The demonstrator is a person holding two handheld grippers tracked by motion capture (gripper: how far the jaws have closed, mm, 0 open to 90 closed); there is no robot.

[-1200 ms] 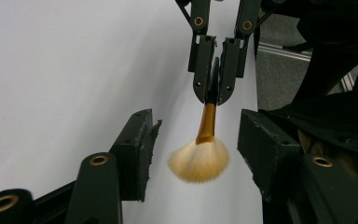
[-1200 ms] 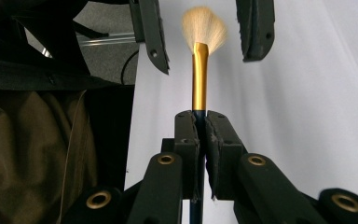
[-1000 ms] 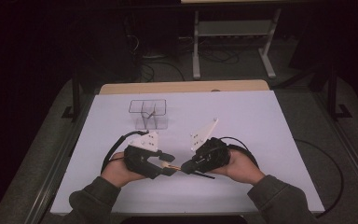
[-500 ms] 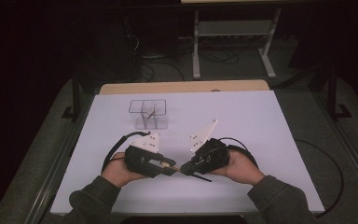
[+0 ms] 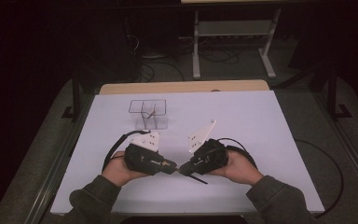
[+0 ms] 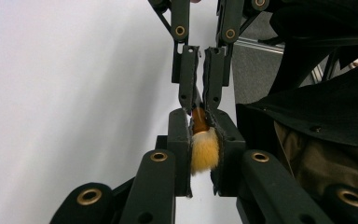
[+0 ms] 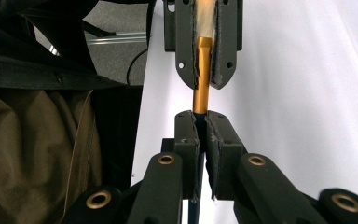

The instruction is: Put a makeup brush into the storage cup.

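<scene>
A small brush with yellow bristles point(image 6: 204, 151), a gold ferrule point(image 7: 201, 88) and a dark handle point(image 5: 196, 177) spans the two grippers low over the white table. My left gripper point(image 5: 171, 166) is shut on the bristle end, and its jaws point(image 6: 200, 122) hold the tuft between them. Facing it tip to tip, my right gripper point(image 5: 182, 169) is shut on the handle just behind the ferrule point(image 7: 201, 117). The handle's tail pokes out beneath the right gripper toward the front edge.
A clear compartment box point(image 5: 148, 114) stands on the white table top point(image 5: 261, 126) behind the grippers. Cables point(image 5: 233, 142) loop beside each hand. The person's sleeves point(image 5: 98, 200) come in from the front edge. A metal stand point(image 5: 233, 42) is on the floor beyond the table.
</scene>
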